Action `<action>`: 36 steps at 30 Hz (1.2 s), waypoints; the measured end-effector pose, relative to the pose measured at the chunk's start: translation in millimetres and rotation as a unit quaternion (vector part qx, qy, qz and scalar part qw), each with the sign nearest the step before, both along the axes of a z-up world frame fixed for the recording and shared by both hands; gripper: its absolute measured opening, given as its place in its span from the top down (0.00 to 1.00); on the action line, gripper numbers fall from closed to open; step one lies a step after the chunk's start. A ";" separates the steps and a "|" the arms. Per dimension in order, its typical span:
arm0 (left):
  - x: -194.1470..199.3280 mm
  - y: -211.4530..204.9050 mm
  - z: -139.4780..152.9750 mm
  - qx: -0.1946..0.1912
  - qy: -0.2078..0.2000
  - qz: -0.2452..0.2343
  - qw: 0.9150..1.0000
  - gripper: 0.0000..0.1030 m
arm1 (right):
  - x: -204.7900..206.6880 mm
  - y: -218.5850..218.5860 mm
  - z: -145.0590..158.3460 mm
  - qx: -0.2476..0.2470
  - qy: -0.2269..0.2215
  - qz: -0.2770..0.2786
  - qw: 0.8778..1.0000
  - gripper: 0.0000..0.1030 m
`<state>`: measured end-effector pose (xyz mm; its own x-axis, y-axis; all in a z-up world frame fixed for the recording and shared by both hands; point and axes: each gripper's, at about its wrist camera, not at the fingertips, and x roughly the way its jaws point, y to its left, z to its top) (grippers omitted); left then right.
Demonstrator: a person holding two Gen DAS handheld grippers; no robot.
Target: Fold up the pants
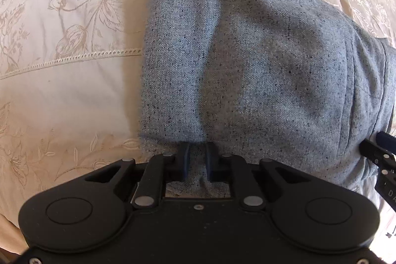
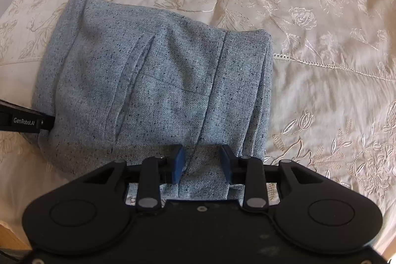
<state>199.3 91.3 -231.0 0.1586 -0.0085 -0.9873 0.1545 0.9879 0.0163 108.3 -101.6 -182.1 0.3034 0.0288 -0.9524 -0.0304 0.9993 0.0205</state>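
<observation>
The grey speckled pants (image 1: 247, 61) lie folded into a thick bundle on the cream embroidered bedspread (image 1: 61, 46). My left gripper (image 1: 197, 155) is shut on the near edge of the pants at the bundle's left side, with cloth bunched between its blue pads. In the right wrist view the pants (image 2: 158, 85) show a pocket slit and the waistband side. My right gripper (image 2: 203, 160) has its jaws partly apart with the pants' near edge lying between them. Each gripper also shows in the other view: the right one (image 1: 381, 152) and the left one (image 2: 24, 121).
The bedspread (image 2: 321, 53) spreads out on all sides, with a lace seam running across it. A strip of wood (image 2: 10, 236) shows at the lower left of the right wrist view.
</observation>
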 end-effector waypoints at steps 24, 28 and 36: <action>-36.9 -30.9 -0.1 0.041 -0.056 -0.132 0.989 0.83 | -4.1 -31.6 46.0 0.008 -0.063 -0.142 0.988 0.61; -38.0 -22.5 1.6 0.019 -0.054 -0.141 0.988 0.83 | 9.6 -42.0 36.1 0.011 -0.055 -0.170 0.984 0.60; -37.2 13.0 10.3 -0.032 -0.073 -0.137 0.987 0.81 | 31.8 -64.2 0.0 0.043 -0.042 -0.158 0.986 0.53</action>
<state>162.1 104.3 -220.7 0.2822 -0.1322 -0.9502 0.4169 0.9089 -0.0026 140.1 -165.7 -182.1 0.3886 -0.0004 -0.9214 0.2771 0.9537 0.1164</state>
